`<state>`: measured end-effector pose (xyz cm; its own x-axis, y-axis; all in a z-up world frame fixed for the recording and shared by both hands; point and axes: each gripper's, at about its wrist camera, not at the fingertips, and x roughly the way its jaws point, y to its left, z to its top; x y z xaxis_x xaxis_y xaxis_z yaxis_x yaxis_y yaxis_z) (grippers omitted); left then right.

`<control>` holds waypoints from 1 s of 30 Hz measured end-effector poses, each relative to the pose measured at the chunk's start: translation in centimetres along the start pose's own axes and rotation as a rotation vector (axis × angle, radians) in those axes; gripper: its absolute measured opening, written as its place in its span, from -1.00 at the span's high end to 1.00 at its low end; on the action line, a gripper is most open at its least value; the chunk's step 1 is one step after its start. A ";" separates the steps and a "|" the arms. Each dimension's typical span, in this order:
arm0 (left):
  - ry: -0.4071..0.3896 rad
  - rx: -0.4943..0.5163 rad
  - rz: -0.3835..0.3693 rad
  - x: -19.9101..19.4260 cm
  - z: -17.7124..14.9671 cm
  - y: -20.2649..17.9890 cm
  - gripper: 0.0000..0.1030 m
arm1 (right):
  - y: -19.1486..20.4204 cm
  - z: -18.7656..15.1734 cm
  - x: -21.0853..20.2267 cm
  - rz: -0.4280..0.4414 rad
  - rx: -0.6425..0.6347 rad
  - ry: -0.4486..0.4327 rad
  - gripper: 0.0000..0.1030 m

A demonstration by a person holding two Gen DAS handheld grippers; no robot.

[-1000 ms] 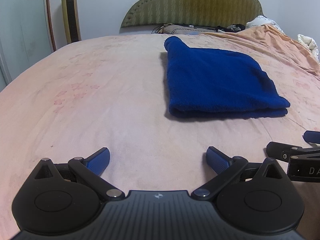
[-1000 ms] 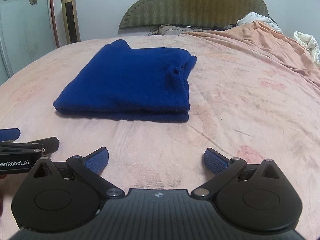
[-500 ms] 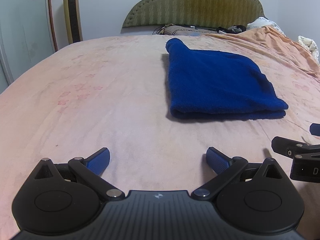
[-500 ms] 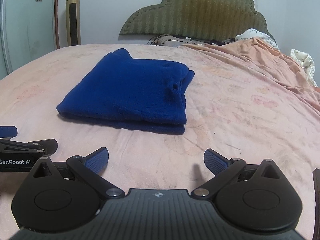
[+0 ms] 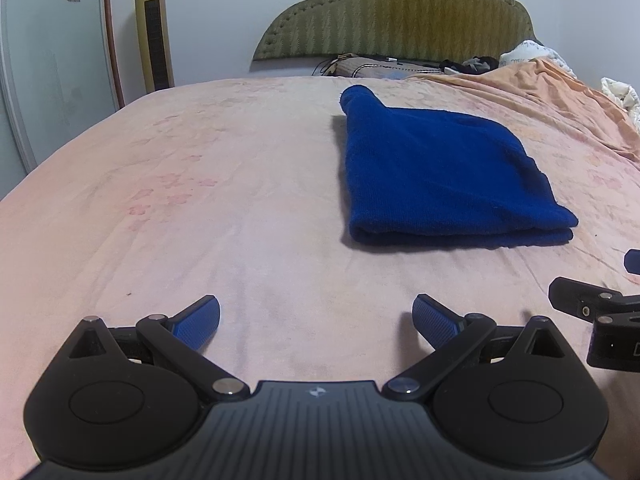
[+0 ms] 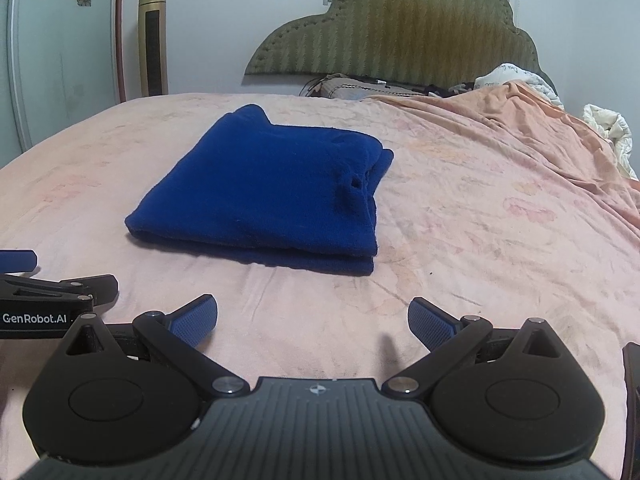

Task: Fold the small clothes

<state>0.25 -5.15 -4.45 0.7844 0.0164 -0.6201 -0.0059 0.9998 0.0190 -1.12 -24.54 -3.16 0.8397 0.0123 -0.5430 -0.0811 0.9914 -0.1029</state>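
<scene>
A dark blue garment (image 5: 436, 176) lies folded into a thick rectangle on the pink bedsheet (image 5: 208, 208); it also shows in the right wrist view (image 6: 272, 192). My left gripper (image 5: 316, 314) is open and empty, low over the sheet, short of the garment and to its left. My right gripper (image 6: 312, 314) is open and empty, short of the garment's near edge. Each gripper's body shows at the edge of the other's view: the right one (image 5: 592, 312) and the left one (image 6: 52, 292).
A green padded headboard (image 5: 400, 12) stands at the far end with pillows and dark items below it. A rumpled orange blanket (image 6: 520, 128) and white bedding (image 6: 608, 132) lie at the right. A gold tower fan (image 5: 154, 28) stands by the left wall.
Both grippers have drawn back from the folded garment and tilted up slightly, so more of the wall and headboard shows. The garment has not moved.
</scene>
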 end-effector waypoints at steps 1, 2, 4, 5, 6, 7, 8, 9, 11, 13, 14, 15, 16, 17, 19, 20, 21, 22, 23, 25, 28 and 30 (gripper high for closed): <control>0.001 -0.004 0.001 0.0 0.0 0.1 -1.00 | 0.1 0.0 -0.1 0.000 -0.001 -0.001 -1.00; 0.002 -0.008 0.001 0.0 0.0 0.2 -1.00 | 0.1 0.0 -0.1 0.000 -0.002 -0.001 -1.00; 0.003 -0.012 0.001 0.0 0.0 0.3 -1.00 | 0.2 0.0 -0.1 0.004 -0.002 0.000 -1.00; 0.003 -0.012 0.002 0.0 0.0 0.3 -1.00 | 0.3 0.0 -0.1 0.004 -0.002 0.000 -1.00; 0.004 -0.011 0.003 0.0 0.0 0.3 -1.00 | 0.3 0.0 -0.1 0.003 -0.003 0.001 -1.00; 0.004 -0.011 0.004 0.0 0.0 0.3 -1.00 | 0.4 0.0 -0.1 0.002 -0.003 0.003 -1.00; 0.004 -0.011 0.005 0.0 0.0 0.4 -1.00 | 0.4 0.0 -0.1 0.004 -0.003 0.003 -1.00; 0.004 -0.011 0.004 0.0 0.0 0.4 -1.00 | 0.4 0.0 -0.1 0.005 -0.003 0.004 -1.00; 0.004 -0.011 0.005 0.0 0.0 0.4 -1.00 | 0.4 0.0 -0.1 0.005 -0.004 0.004 -1.00; 0.005 -0.011 0.004 0.0 0.0 0.4 -1.00 | 0.4 0.0 -0.1 0.006 -0.003 0.005 -1.00; 0.005 -0.011 0.005 0.0 0.0 0.4 -1.00 | 0.4 0.0 -0.1 0.007 -0.001 0.005 -1.00; 0.004 -0.010 0.005 0.0 0.0 0.4 -1.00 | 0.4 -0.1 -0.1 0.008 -0.001 0.006 -1.00; 0.004 -0.010 0.005 0.0 0.0 0.4 -1.00 | 0.4 -0.1 -0.1 0.008 -0.001 0.006 -1.00; 0.004 -0.010 0.005 0.0 0.0 0.4 -1.00 | 0.4 -0.1 -0.1 0.009 -0.001 0.007 -1.00; 0.003 -0.011 0.005 0.0 0.0 0.4 -1.00 | 0.4 -0.1 0.0 0.010 -0.001 0.007 -1.00; 0.004 -0.011 0.006 0.0 0.0 0.4 -1.00 | 0.4 -0.1 0.0 0.010 -0.001 0.007 -1.00; 0.003 -0.011 0.006 0.0 0.0 0.4 -1.00 | 0.4 -0.1 0.0 0.010 -0.001 0.006 -1.00; 0.002 -0.012 0.008 -0.1 -0.1 0.5 -1.00 | 0.4 -0.1 0.0 0.009 -0.001 0.005 -1.00; 0.001 -0.014 0.008 -0.1 -0.1 0.5 -1.00 | 0.4 -0.1 0.0 0.009 -0.001 0.006 -1.00; 0.000 -0.016 0.008 -0.1 -0.1 0.6 -1.00 | 0.4 -0.1 0.0 0.009 -0.002 0.005 -1.00; 0.000 -0.017 0.011 -0.1 -0.1 0.6 -1.00 | 0.5 -0.1 -0.1 0.011 -0.004 0.003 -1.00; 0.000 -0.017 0.011 -0.1 -0.1 0.6 -1.00 | 0.4 -0.1 -0.1 0.011 -0.004 0.004 -1.00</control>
<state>0.09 -4.55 -4.41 0.7841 0.0273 -0.6200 -0.0249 0.9996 0.0126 -1.31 -24.13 -3.26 0.8368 0.0231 -0.5471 -0.0925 0.9907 -0.0997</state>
